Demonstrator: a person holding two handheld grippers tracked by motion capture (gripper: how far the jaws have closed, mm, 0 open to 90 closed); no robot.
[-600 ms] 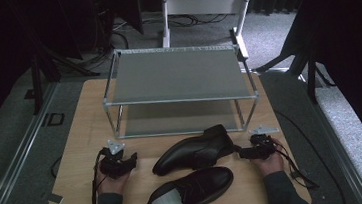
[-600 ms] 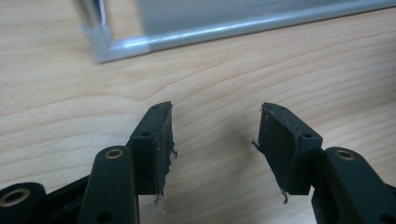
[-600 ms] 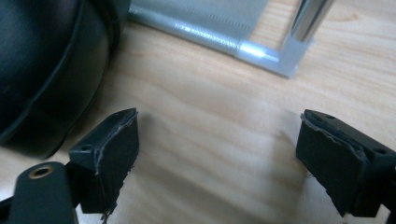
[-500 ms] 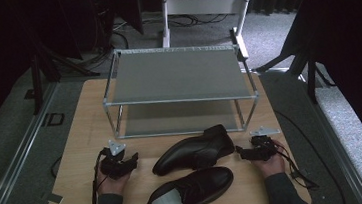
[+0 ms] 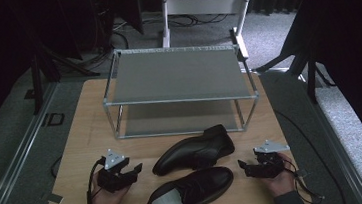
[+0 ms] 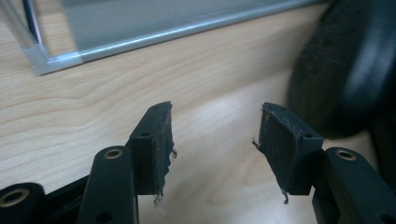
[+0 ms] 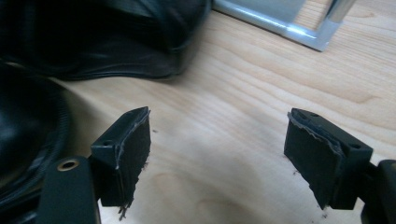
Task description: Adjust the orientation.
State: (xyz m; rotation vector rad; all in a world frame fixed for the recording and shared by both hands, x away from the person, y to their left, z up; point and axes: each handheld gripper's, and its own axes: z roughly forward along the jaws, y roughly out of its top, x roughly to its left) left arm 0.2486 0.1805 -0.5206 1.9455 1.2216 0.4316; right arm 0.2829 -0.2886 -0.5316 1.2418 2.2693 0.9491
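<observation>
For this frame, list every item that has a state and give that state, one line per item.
Left gripper: open, nothing between its jaws, resting on the table.
Right gripper: open, nothing between its jaws, resting on the table.
Far shoe: upright on the table in front of the rack, untouched.
Near shoe: upright at the table's near edge, insole visible, untouched.
Rack: both shelves bare.
</observation>
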